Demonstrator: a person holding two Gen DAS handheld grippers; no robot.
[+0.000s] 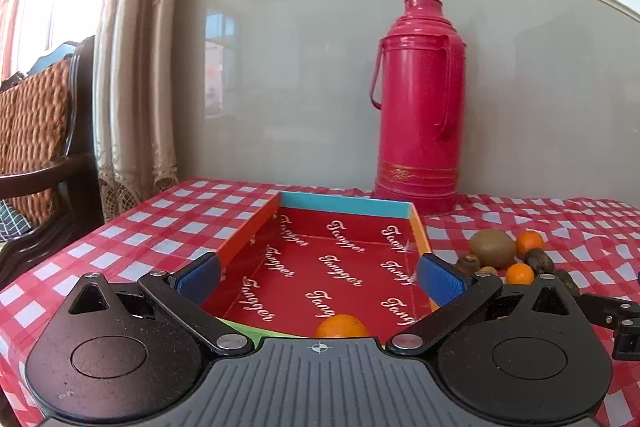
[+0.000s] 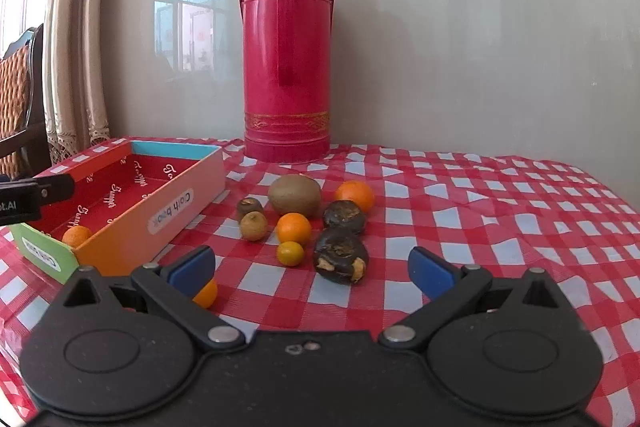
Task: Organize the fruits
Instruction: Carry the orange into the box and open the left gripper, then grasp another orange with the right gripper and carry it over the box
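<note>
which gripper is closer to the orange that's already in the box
Left. The left gripper hovers open right over the orange in the box; the right gripper is outside the box, facing the loose fruit on the tablecloth.

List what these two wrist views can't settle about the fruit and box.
- Orange mandarin in the red-lined cardboard box: in the left wrist view its lower half is hidden behind the left hand-held gripper.
- Orange fruit on the red checked tablecloth: in the right wrist view it is mostly hidden by a blue pad of the right hand-held gripper.
- Box's near end: cut off by the gripper body in the left wrist view.
- Dark wrinkled fruits: kind unclear.
</note>
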